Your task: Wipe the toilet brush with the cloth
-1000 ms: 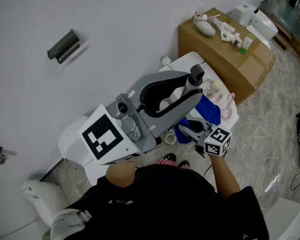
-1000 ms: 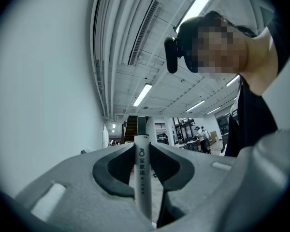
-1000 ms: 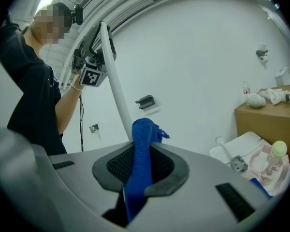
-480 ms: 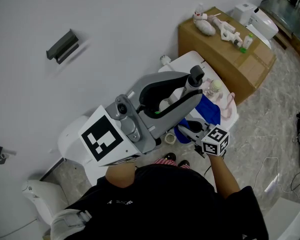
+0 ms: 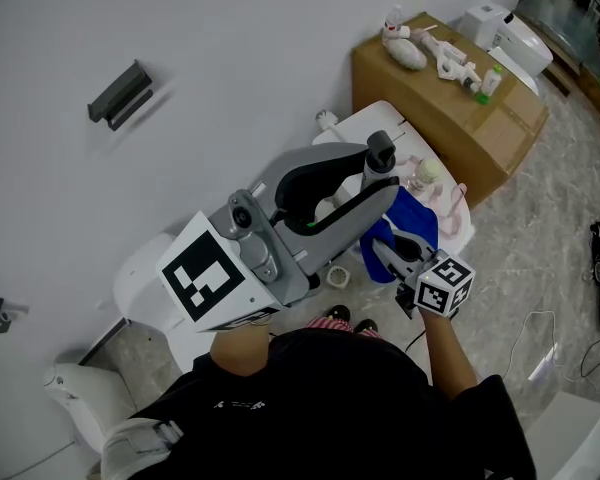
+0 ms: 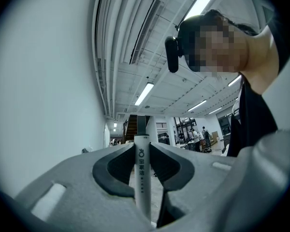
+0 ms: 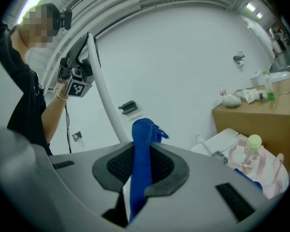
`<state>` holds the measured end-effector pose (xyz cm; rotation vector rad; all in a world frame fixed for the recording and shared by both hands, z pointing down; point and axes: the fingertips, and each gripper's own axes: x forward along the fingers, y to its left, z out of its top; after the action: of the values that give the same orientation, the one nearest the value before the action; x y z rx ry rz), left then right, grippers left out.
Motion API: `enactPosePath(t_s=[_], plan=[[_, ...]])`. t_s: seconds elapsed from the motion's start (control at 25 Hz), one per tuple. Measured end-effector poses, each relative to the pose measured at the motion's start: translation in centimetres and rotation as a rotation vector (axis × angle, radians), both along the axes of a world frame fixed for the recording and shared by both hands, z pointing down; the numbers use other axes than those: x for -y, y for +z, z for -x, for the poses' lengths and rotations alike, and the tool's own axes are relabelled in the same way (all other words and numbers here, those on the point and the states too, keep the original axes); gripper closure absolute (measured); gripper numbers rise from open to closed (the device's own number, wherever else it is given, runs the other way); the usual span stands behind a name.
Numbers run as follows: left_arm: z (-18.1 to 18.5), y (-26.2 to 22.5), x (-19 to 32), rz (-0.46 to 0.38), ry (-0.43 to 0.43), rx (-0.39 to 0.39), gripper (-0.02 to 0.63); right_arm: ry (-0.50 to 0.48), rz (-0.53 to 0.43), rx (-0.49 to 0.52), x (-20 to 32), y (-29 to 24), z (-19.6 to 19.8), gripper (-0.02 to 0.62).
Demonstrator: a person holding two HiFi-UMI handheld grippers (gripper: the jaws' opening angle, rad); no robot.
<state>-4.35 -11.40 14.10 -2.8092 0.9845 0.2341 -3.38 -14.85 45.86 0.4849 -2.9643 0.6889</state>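
Now, with the left tongs (image 6: pixel 141 150) clenched on the slim white plastic toilet brush handle (image 6: pixel 142 187), held aloft at a slant, and the right tongs (image 7: pixel 141 153) clamped on the bunched blue cloth (image 7: pixel 143 129) near that shaft, bring the cloth onto the handle, fold it round, and slide along the length with steady pressure; brace the left tongs firmly against twisting
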Motion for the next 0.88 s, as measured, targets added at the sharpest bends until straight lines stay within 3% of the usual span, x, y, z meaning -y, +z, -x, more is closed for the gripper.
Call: enactPosePath(t_s=[0.2, 0.44, 0.88], plan=[[0.6, 0.0, -0.3, 0.009, 0.001, -0.001, 0.508, 0.102, -0.051, 0.064, 0.7, -4.7, -1.9, 0.534], [0.2, 0.8, 0.2, 0.019, -0.014, 0.034, 0.508, 0.154, -0.117, 0.197, 1.0, -10.8, -4.1, 0.534], [0.0, 1.5, 0.7, 0.042, -0.016, 0.041, 0.508, 0.114, -0.222, 0.383, -1.3, -20.3, -4.8, 0.534]])
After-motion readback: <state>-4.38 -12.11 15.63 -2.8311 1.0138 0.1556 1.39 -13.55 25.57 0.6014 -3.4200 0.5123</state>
